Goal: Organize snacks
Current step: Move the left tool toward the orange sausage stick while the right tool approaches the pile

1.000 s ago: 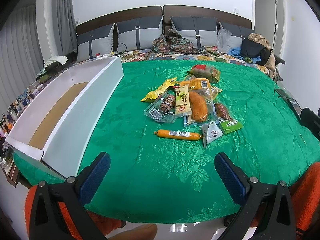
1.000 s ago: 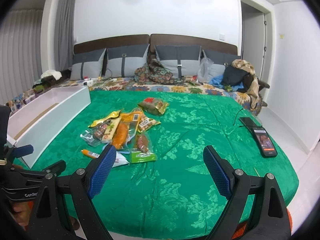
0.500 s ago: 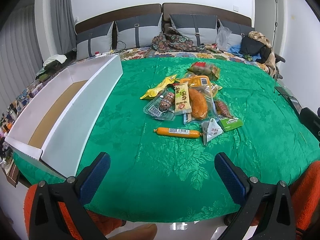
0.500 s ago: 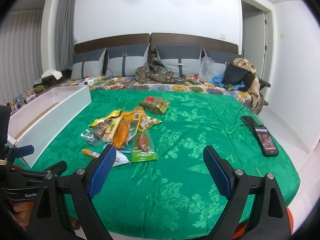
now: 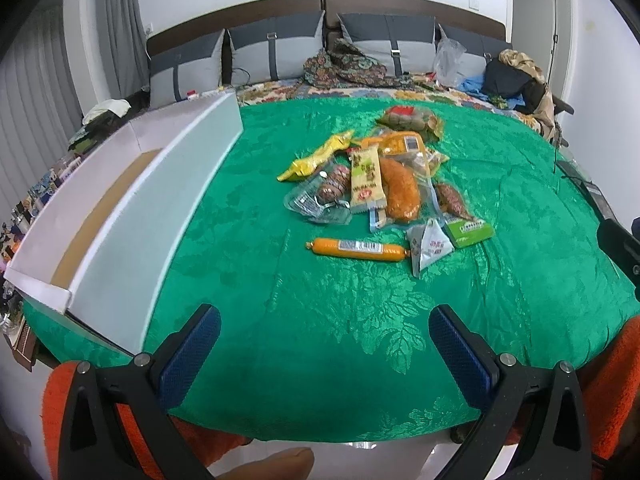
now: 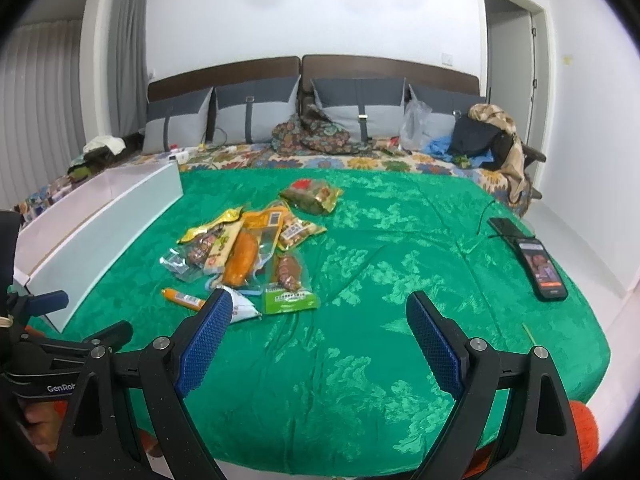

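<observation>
— Anything packed away yet?

— No. The snacks (image 5: 380, 184) all lie heaped mid-bed on the green cover (image 5: 320, 320); the white box (image 5: 120, 216) beside them looks bare.

— And the grippers?

— The left gripper (image 5: 324, 344) and right gripper (image 6: 320, 328) both hang spread wide near the bed's edge, holding nothing.

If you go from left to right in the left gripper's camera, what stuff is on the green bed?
White box → yellow packet → orange sausage stick → green packet.
</observation>
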The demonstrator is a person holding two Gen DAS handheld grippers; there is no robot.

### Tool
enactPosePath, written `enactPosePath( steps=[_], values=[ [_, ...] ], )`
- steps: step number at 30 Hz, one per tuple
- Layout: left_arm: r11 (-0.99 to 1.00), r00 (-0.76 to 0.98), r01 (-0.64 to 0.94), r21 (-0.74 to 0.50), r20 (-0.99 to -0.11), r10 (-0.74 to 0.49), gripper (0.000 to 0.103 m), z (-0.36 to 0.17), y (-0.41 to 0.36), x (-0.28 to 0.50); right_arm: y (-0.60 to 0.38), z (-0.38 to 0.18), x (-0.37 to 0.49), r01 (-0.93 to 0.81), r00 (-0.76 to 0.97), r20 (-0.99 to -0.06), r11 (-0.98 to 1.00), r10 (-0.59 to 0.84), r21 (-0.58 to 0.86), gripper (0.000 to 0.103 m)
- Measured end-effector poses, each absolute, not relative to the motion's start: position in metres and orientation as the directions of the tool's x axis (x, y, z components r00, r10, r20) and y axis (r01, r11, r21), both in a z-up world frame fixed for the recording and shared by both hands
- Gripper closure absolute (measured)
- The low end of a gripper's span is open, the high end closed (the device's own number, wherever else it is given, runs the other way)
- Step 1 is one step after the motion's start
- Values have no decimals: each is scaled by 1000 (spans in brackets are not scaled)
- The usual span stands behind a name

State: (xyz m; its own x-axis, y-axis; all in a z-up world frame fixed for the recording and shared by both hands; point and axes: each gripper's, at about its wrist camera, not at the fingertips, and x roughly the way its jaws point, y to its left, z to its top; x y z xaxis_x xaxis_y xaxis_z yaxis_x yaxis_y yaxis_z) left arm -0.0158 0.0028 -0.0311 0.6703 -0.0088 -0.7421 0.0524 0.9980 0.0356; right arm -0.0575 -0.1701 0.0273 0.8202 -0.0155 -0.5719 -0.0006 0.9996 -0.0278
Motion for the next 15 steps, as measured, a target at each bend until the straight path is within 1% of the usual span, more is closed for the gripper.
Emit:
enactPosePath(
  steps=[2,6,7,11,15],
  values=[
    [997,650,68,34,-760,-18,0,-40,1,-10,-174,20,-53,4,801,-599,1000,-9,-10,12],
    [995,592,91,31,-805,-29,0,-61,-1,14,-193,-5,-27,36,713,-701,999,-2,34,12],
    [996,574,89,23,-818,-32,0,-68,0,25,-201,-12,-17,53,690,-724,998,-17,27,12],
    [998,520,64,-12,-853,-43,0,-88,7,57,-231,-38,31,97,636,-767,995,-89,-35,12],
    [1000,483,26,-9,-875,-21,0,-106,14,79,-251,-68,83,100,570,-815,993,-102,-55,12]
  ],
)
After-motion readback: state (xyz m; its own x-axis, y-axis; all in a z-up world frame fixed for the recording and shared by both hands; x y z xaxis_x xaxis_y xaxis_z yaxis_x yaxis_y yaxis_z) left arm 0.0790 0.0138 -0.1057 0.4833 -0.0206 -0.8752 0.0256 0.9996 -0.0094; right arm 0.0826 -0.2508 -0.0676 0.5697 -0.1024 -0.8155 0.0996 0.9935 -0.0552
